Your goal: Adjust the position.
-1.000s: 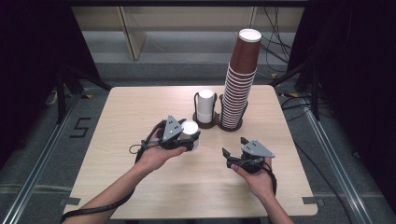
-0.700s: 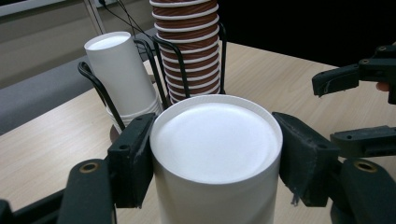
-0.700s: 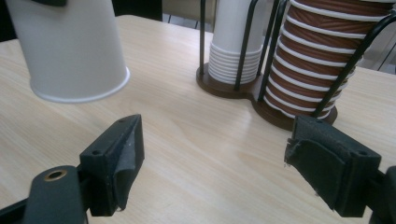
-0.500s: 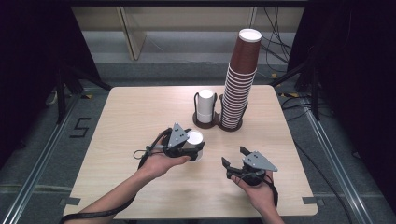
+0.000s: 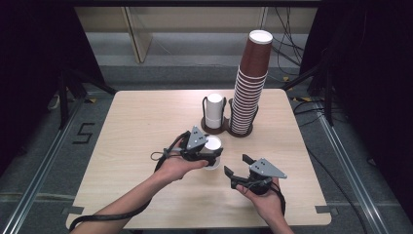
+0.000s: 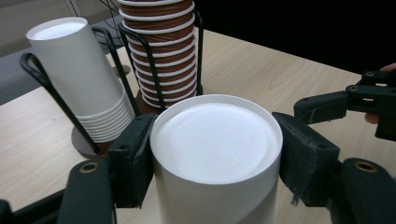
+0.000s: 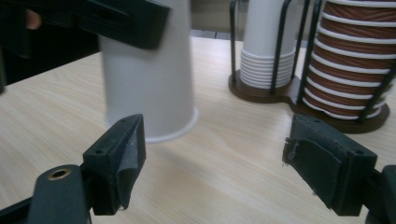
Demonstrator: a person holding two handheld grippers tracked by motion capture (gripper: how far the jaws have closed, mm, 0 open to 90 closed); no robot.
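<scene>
A lab or recording room, not a home

A bare wooden table (image 5: 146, 126) stands alone on a grey floor (image 5: 44, 146), with metal rails (image 5: 341, 156) running past its left and right edges; black drapes (image 5: 29, 48) hang on both sides; loose cables (image 5: 287, 39) lie beyond the far right corner; a "5" (image 5: 82, 132) is marked on the floor off the left edge; a pale partition (image 5: 160, 22) closes the back.

a plain white paper cup (image 6: 217, 154) is sitting upside down, rim on the wood and flat base facing up, between the two black jaws of the left gripper (image 5: 208, 155), both pads pressing its sides. it is standing upright, just ahead and left of the right gripper (image 5: 238, 168).
</scene>
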